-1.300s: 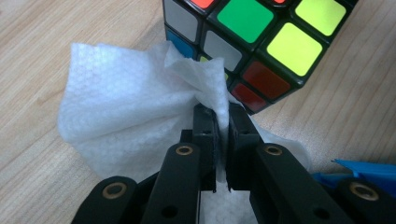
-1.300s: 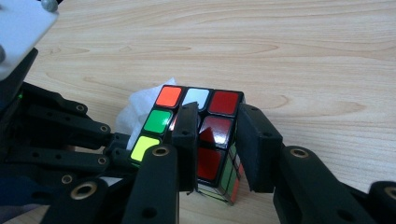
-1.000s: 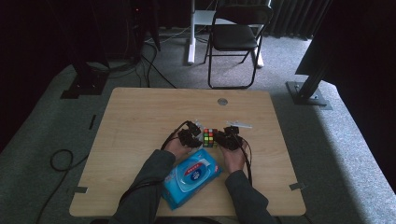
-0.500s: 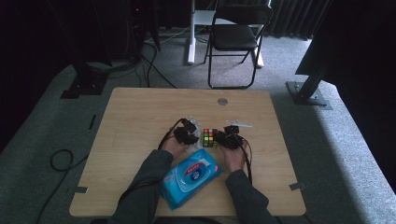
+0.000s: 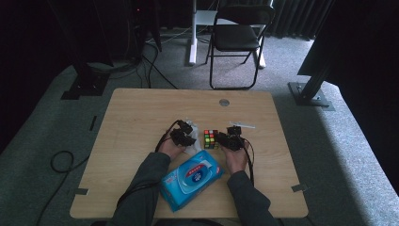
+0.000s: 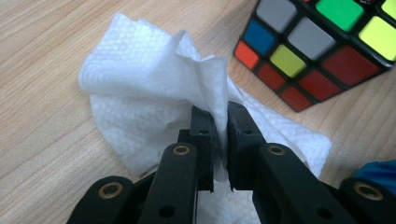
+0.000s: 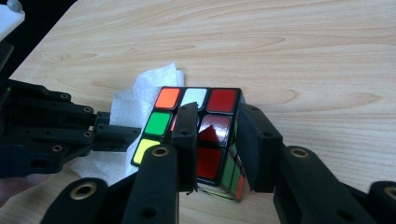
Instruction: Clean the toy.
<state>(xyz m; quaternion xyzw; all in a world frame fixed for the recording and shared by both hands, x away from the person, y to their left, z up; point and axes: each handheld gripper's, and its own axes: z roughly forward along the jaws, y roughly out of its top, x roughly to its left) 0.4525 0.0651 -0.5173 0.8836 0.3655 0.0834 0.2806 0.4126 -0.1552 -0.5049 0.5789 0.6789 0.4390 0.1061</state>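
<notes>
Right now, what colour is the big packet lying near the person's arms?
Blue, with a red-and-white label. The wipes packet shows best in the high view.

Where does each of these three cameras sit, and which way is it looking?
High view: above the person's side, looking forward and down on the table; forearms, both hands and grippers show.
Left gripper view: rides the left gripper, looking along its jaws, pinched on the white wipe.
Right gripper view: rides the right gripper, jaws clamping a corner of the puzzle cube.
Shared: both gripper views show the cube and wipe.
</notes>
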